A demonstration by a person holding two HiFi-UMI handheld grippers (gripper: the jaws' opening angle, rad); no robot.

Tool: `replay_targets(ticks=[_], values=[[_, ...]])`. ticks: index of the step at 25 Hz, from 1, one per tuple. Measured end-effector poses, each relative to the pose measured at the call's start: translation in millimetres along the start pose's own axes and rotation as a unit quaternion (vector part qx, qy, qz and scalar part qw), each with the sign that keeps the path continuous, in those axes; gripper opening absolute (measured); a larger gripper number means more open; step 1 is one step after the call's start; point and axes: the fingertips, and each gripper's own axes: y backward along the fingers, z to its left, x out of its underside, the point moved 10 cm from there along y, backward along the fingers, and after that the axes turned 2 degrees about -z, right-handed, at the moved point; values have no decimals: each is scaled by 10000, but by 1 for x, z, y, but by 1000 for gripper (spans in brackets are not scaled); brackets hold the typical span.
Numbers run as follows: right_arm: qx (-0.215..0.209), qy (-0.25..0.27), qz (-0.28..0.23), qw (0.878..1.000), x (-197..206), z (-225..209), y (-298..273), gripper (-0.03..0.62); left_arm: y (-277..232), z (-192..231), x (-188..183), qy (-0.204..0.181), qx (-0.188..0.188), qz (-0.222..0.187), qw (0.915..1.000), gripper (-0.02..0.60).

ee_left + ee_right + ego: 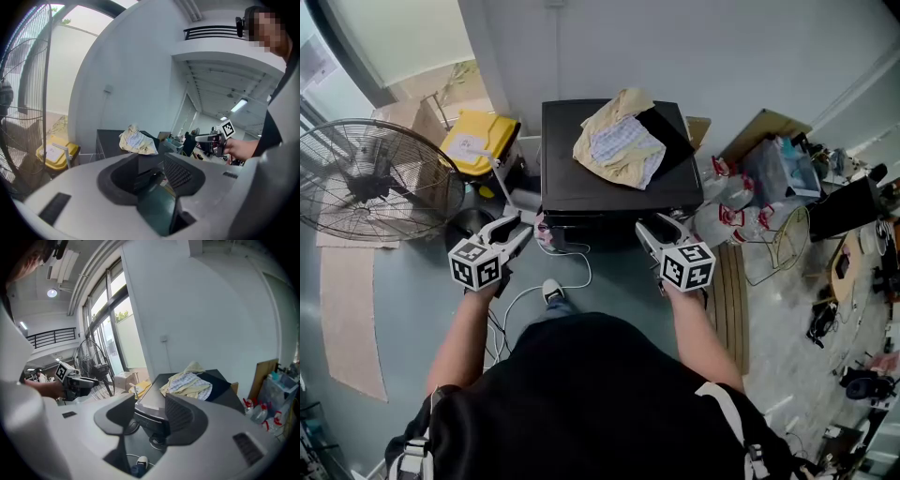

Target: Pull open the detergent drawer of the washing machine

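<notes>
The black washing machine (609,192) stands against the wall, seen from above, with a yellow and checked cloth (619,141) lying on its lid. Its front face is a thin dark strip, and I cannot pick out the detergent drawer there. My left gripper (520,228) hovers just off the machine's front left corner, open and empty. My right gripper (654,228) is held off the front right corner, also open and empty. In the left gripper view the left gripper (150,176) frames the machine (110,143). In the right gripper view the right gripper (147,416) frames its front corner (152,404).
A large floor fan (366,178) and a yellow bin (478,141) stand to the left. A white cable (534,291) trails on the floor by the person's foot. Spray bottles (722,202), a wire basket (783,244) and clutter crowd the right.
</notes>
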Motion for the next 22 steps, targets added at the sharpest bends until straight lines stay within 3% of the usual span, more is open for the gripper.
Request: replay_targets(ticks=[22], values=[[-19,-60,58,10000,0,-10,-21,207,-17,14,-5,-11,32,118,9999,173]])
